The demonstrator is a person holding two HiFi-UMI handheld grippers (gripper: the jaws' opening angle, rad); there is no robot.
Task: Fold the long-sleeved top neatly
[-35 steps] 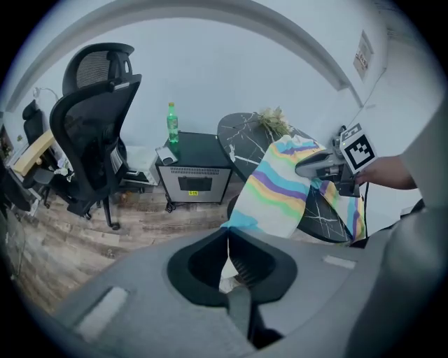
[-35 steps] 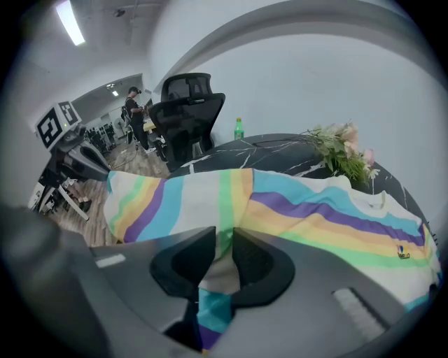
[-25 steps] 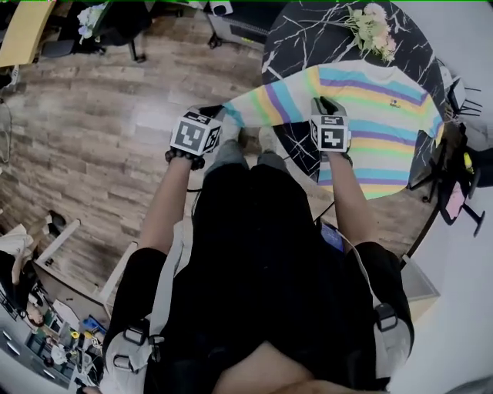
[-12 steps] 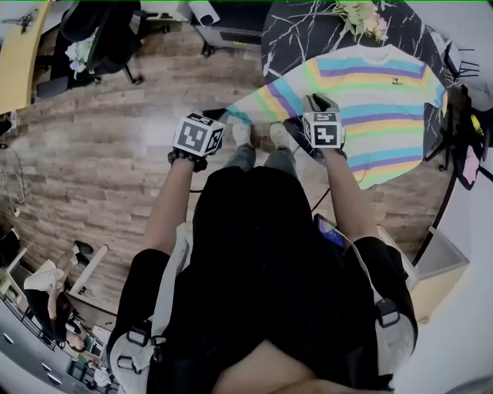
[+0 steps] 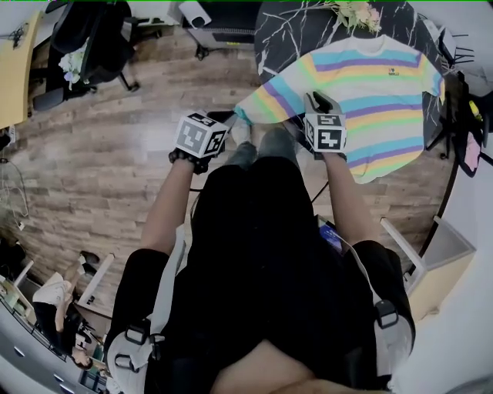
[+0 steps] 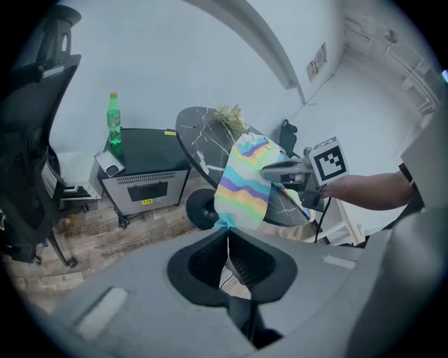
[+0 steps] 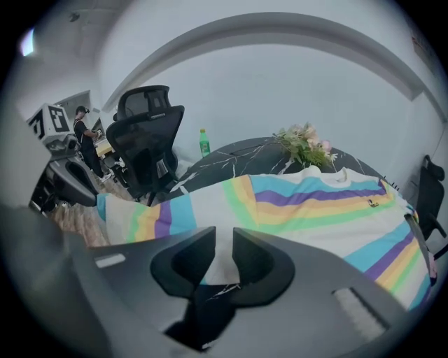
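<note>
Floor: wood planks, running under everything on the left of the room.
Table: round, black with white marble veins, standing at the far right.
Office chair: black, on the floor well away from the table.
Long-sleeved top: spread flat on the table, front up, with stripes of teal, purple, yellow, green and white. Its collar lies towards the far side and its hem hangs over the near edge.
Sleeve: pulled out straight from the top, past the table edge and over the floor, stretched between the two grippers.
Right hand-held gripper: jaws nearly together, clamped on a fold of white cloth where the sleeve joins the body of the top, just at the table edge.
Left hand-held gripper: jaws closed tight, pinching the teal cuff at the end of the sleeve, out beyond the table.
Flowers: a pale bunch on the table, just past the collar.
Bottle: green, upright on a low black cabinet beside the table.
</note>
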